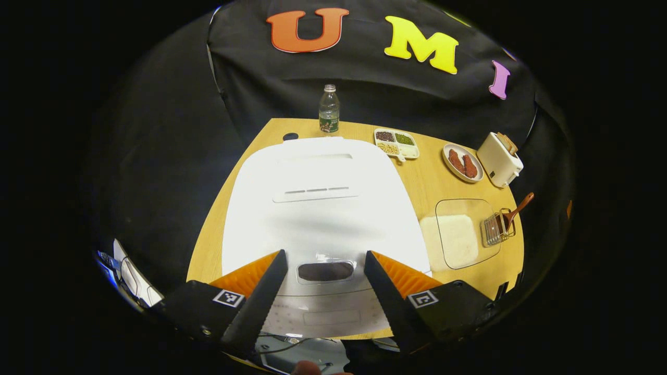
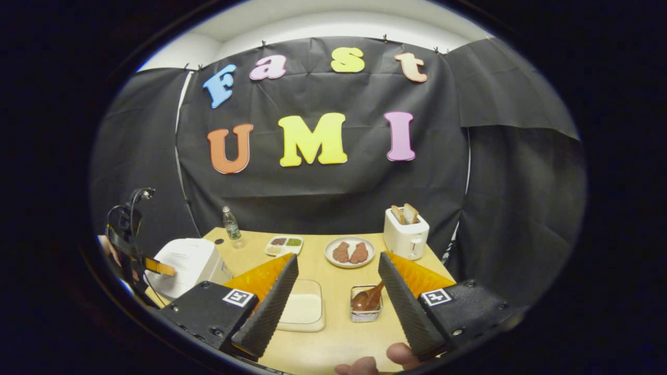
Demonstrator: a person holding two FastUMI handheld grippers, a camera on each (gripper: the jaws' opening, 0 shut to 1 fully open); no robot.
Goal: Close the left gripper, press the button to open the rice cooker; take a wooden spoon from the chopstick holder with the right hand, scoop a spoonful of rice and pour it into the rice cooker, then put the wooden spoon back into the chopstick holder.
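Note:
The white rice cooker (image 1: 318, 208) sits below my left gripper (image 1: 325, 258) with its lid down. That gripper is open, its fingers either side of the dark oval button (image 1: 325, 271) at the cooker's front, slightly above it. To the right, a glass dish of rice (image 1: 458, 237) lies beside the wire chopstick holder (image 1: 495, 229), and the wooden spoon (image 1: 518, 208) leans out of the holder. In the right gripper view, my right gripper (image 2: 337, 259) hangs open and holds nothing, above the holder (image 2: 366, 310) with the spoon (image 2: 367, 298) and the rice dish (image 2: 305, 310). The cooker (image 2: 190, 263) stands far left.
Along the back of the wooden table (image 2: 333, 338) stand a water bottle (image 2: 231, 226), a divided tray of beans (image 2: 283, 245), a plate with two pieces of meat (image 2: 349, 251) and a white toaster (image 2: 405, 234) holding bread. A person's fingers (image 2: 365, 364) show at the bottom edge.

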